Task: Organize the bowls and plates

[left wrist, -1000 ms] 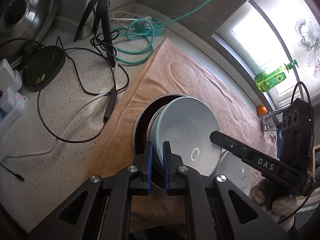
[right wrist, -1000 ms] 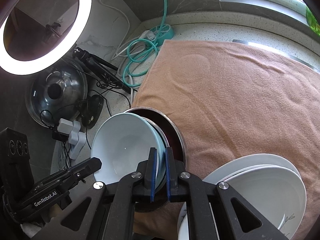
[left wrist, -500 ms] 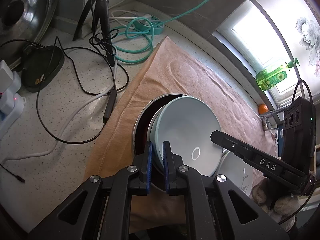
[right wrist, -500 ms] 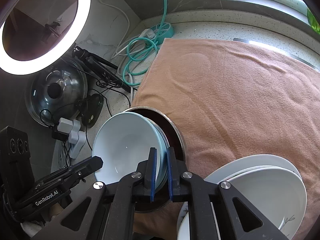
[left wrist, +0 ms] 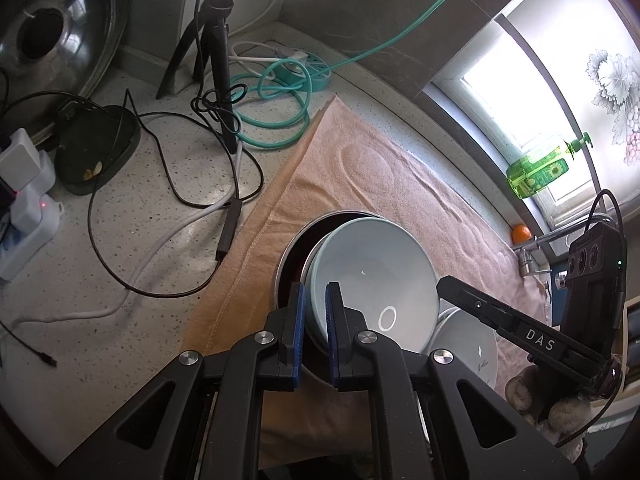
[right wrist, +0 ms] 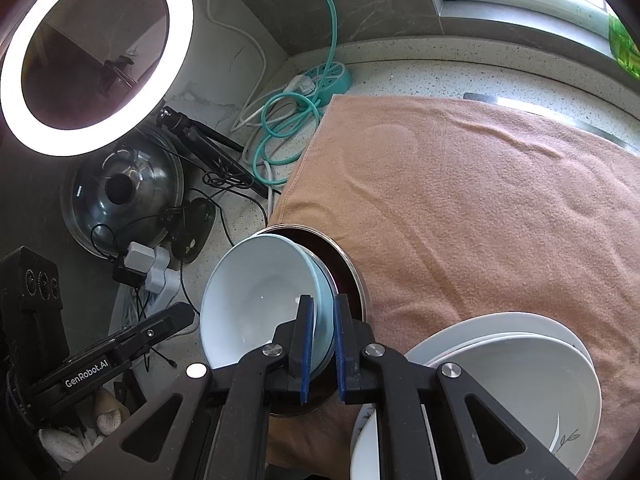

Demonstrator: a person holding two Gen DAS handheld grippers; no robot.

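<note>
Gripping opposite sides of one pale blue bowl (left wrist: 372, 280), both grippers have their jaws closed down on its thin rim. In the left wrist view the left gripper (left wrist: 315, 334) pinches the rim at the bowl's 7 o'clock edge, one blue pad inside and one outside. In the right wrist view the right gripper (right wrist: 323, 344) clamps the rim at the bowl's 4 o'clock edge in the same way.

The bowl sits tilted, nested in a dark red bowl with a metal rim (left wrist: 294, 252), which rests on a peach towel (right wrist: 480, 208) spread over the speckled table (left wrist: 120, 248). At 4 o'clock from the blue bowl in the right wrist view lies a stack of white plates (right wrist: 516, 376), the top one showing a small leaf print; whether the stack touches the red bowl I cannot tell.

Off the towel at 10 o'clock sit a teal power strip (right wrist: 330, 78) with coiled cable, a tripod (left wrist: 218, 52), a pot lid (right wrist: 124, 192) and a lit ring light (right wrist: 96, 56). A green soap bottle (left wrist: 538, 170) stands by the window.
</note>
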